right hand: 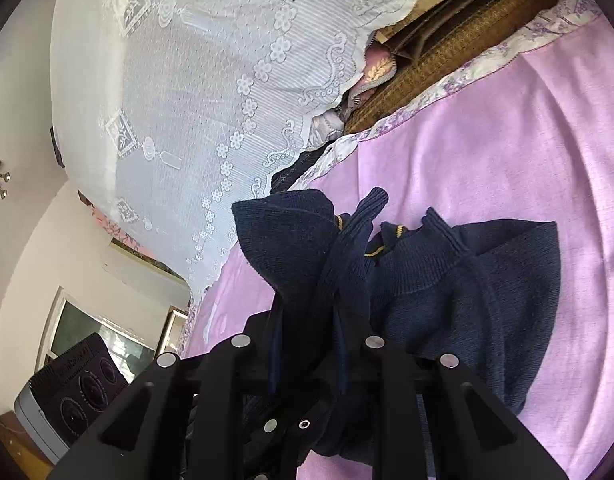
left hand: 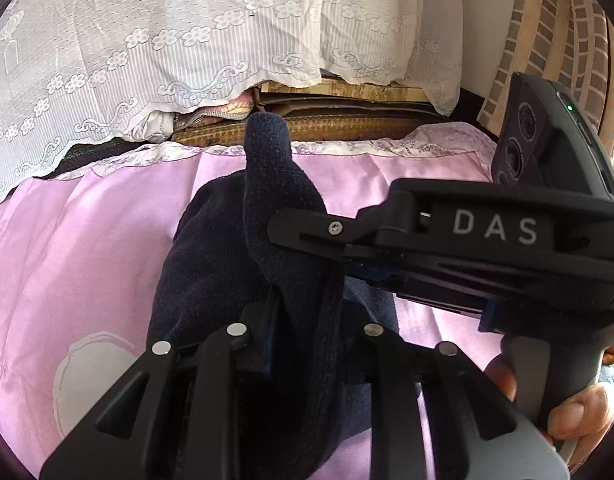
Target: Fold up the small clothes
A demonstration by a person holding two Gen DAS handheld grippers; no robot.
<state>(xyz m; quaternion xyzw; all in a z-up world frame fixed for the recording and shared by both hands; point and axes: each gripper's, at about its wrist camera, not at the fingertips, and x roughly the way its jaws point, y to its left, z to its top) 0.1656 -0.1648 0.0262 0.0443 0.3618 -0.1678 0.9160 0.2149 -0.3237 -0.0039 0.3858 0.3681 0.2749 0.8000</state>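
A dark navy knitted garment (right hand: 447, 280) is seen lying partly bunched on a pink-lilac sheet (right hand: 527, 140) spread over a bed, with a thin yellow stripe visible near its ribbed edge. In the right wrist view, a gathered fold of this garment is pinched between the 2 fingers of the right gripper (right hand: 307, 344), whose jaws are drawn nearly together on the cloth; the rest of the garment is spread to the right over the sheet. In the left wrist view, the left gripper (left hand: 303, 320) is likewise closed to a narrow gap on a thick fold of the same navy knit (left hand: 283, 208), which is lifted so that a rounded tip of fabric stands up beyond the fingers. The right gripper's black body, marked with the letters DAS, is seen crossing in from the right just beside that lifted fold, and the hand (left hand: 575, 412) around its handle is visible at the lower right. Beyond the far edge of the sheet, a woven brown mat (left hand: 347, 124) is exposed, and a white lace cover (left hand: 167, 40) with flower patterns is draped over what lies behind. A brick-patterned wall (left hand: 555, 20) is seen at the far right.
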